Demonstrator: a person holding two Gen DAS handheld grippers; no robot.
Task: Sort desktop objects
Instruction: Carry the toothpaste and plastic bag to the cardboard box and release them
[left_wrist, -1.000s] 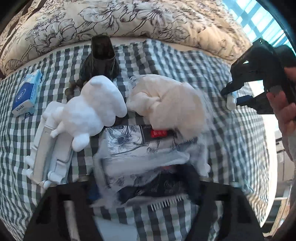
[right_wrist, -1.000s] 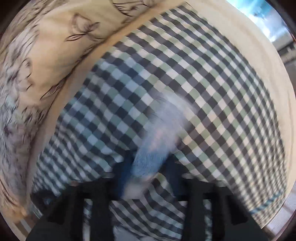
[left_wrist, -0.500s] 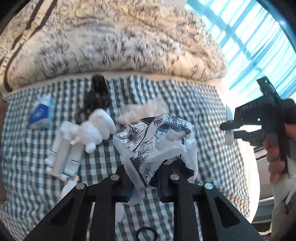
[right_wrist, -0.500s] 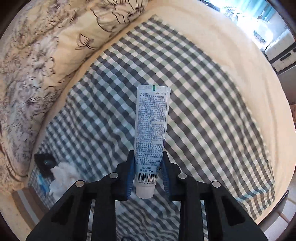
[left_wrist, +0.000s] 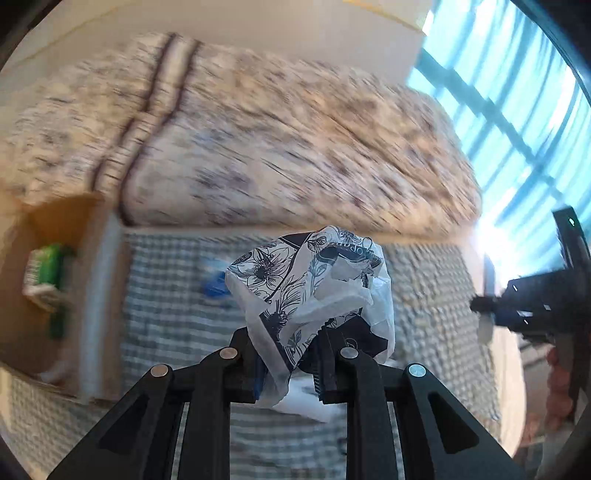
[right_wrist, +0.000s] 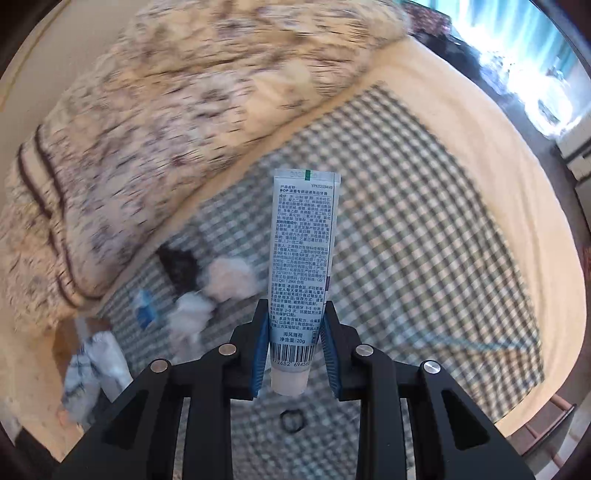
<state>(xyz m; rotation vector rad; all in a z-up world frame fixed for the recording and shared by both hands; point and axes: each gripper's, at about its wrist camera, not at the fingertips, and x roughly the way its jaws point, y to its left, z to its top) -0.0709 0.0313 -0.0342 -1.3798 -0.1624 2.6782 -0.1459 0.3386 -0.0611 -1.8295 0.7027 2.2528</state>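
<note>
My left gripper (left_wrist: 290, 363) is shut on a crumpled white plastic bag with black flower print (left_wrist: 314, 280), held above the checked cloth (left_wrist: 173, 317). My right gripper (right_wrist: 295, 332) is shut on a white toothpaste tube (right_wrist: 301, 254) that stands up between the blue pads (right_wrist: 260, 350). The right gripper also shows at the right edge of the left wrist view (left_wrist: 532, 306). In the right wrist view a white plush toy (right_wrist: 190, 317), a pinkish plush (right_wrist: 231, 277), a dark object (right_wrist: 177, 266) and a blue packet (right_wrist: 146, 308) lie on the cloth.
A cardboard box (left_wrist: 44, 280) with a green item (left_wrist: 51, 273) stands to the left of the cloth. A flower-print quilt (left_wrist: 258, 140) is piled behind. A black hair tie (right_wrist: 291, 421) lies on the cloth. A window (left_wrist: 517, 92) is at the right.
Both grippers have risen and swung left with their loads. The cardboard box has come into the left wrist view. The plush toys have slid out of that view.
</note>
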